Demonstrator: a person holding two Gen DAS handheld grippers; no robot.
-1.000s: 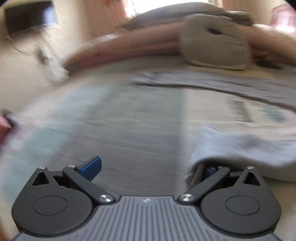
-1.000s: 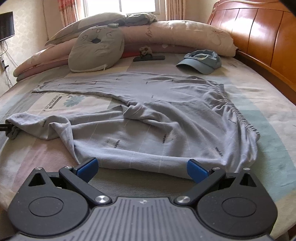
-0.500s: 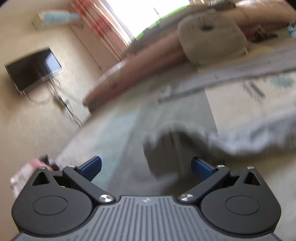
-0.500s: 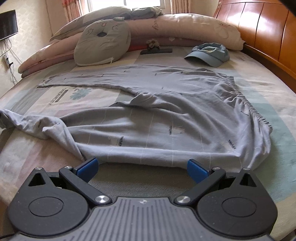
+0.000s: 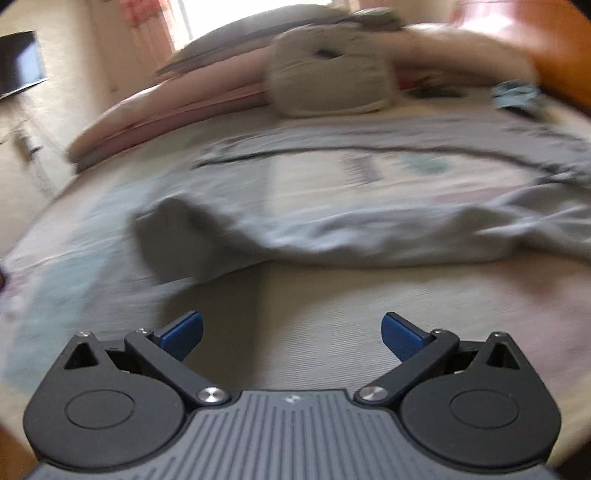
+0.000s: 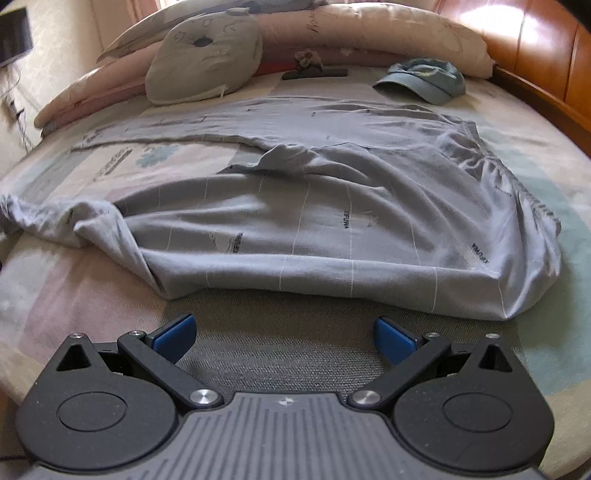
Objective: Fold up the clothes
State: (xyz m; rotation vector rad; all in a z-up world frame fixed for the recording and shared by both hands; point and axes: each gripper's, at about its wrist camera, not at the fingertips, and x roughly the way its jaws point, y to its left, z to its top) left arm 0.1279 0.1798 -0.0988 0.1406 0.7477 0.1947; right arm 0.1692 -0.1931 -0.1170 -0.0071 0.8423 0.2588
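One big bed (image 6: 546, 177) fills both views, and the grey trousers (image 6: 332, 229) lie spread across the middle of it, with one leg (image 6: 192, 127) stretched flat toward the pillows (image 6: 369, 33) and the near leg (image 6: 59, 218) bunched up at its end. A grey cushion (image 6: 207, 55) and a blue cap (image 6: 424, 79) sit farther back, apart from the trousers. Both tools hang just in front of the near edge of the cloth. The left gripper (image 5: 291, 332) has its jaws wide apart and holds nothing, and so does the right gripper (image 6: 284, 334). The left view is blurry, so a grab there could miss the hem. The crumpled leg could get folded in with its wrinkles.
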